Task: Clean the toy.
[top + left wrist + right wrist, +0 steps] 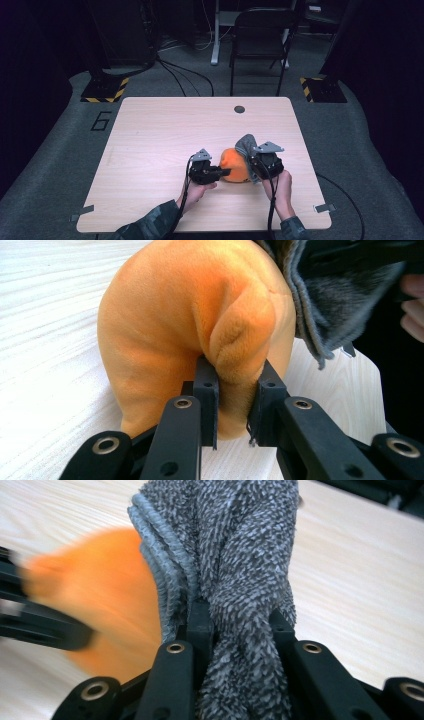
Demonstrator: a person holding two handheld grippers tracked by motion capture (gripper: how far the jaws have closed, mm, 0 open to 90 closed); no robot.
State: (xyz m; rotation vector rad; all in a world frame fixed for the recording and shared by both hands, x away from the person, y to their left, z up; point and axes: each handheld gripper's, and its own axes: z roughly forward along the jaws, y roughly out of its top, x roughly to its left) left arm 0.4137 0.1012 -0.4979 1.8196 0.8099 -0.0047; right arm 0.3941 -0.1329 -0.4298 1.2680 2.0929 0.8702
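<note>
1. Desk: a pale wood-grain top standing on grey carpet. A small dark round hole lies near its far edge, right of centre.
2. Orange plush cloth: a bunched soft mass resting on the desk, toward the near edge and right of centre, between the two grippers.
3. Grey towel: a looped-pile cloth touching the orange cloth on its right side and rising above it, on the far side of the right gripper.
4. Left gripper: its jaws are pressed in on a fold of the orange plush cloth, pinching it; in the high view it lies just left of the cloth, held by the left hand.
5. Right gripper: its jaws pinch a twisted bundle of the grey towel, which fills the gap between them; in the high view it sits just right of the orange cloth, held by the right hand.
6. Writing: a dark "6" is marked on the carpet beside the desk's far left corner.
7. Surroundings: a dark chair stands beyond the far edge, and yellow-and-black striped bases sit on the floor to the far left and far right.
</note>
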